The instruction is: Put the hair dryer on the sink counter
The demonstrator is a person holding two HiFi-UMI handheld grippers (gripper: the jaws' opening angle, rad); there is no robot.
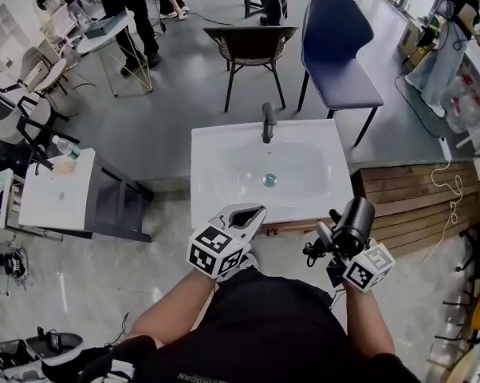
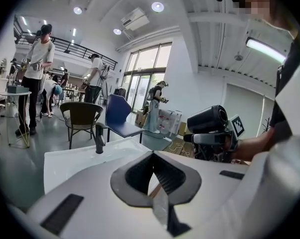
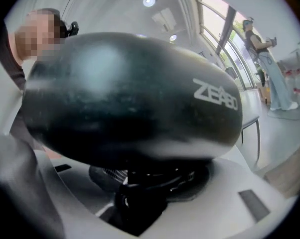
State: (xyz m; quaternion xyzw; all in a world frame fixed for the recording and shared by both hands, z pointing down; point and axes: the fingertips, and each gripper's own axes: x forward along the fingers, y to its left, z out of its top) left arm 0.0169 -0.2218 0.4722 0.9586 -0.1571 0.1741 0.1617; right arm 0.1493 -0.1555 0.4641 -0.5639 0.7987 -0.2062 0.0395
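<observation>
The white sink table [image 1: 216, 146] is bare apart from its basin and faucet [image 1: 268, 122]; nothing has been set on it. The task is not yet done. The carry looks nearly over, and what is left is to reach over the table's rim, lower the dryer and let go.

The black hair dryer [image 1: 355, 218] is in the air just off the table's near right corner, not over the table top and not touching it.

The right tongs [image 1: 336, 242] are clamped on the dryer's lower part, with the barrel above them and a cord bunched beside the grip. That forearm is bent in close to the body. The left tongs [image 1: 254, 212] hover at the middle of the table's near edge, tips together and holding nothing, pointing toward the faucet.
</observation>
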